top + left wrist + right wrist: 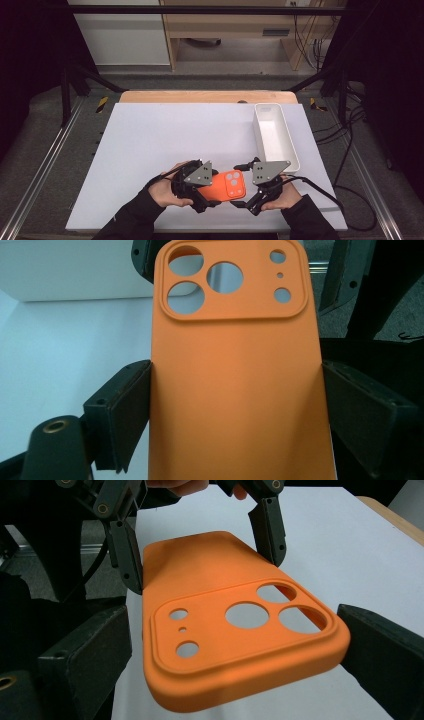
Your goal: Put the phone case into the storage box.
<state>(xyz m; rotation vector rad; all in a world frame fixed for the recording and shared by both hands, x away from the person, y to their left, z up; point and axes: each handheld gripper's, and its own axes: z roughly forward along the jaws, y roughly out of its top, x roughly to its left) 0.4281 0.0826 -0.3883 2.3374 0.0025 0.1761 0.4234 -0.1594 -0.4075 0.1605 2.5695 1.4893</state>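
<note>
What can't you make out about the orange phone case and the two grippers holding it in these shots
- Inside of the orange phone case: it faces away in every view, back side only.
- Case's lower end: cut off by the bottom edge in the left gripper view.
- Right gripper: its left jaw stands off the case; contact at the other jaw is unclear.
- White bin: its near corner is hidden behind the right gripper's grey plate, high view.

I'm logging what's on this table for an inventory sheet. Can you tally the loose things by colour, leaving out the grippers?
Orange: 1, the phone case, held off the table between the two grippers
White: 1, the long bin, standing at the table's right side
Total: 2
</note>
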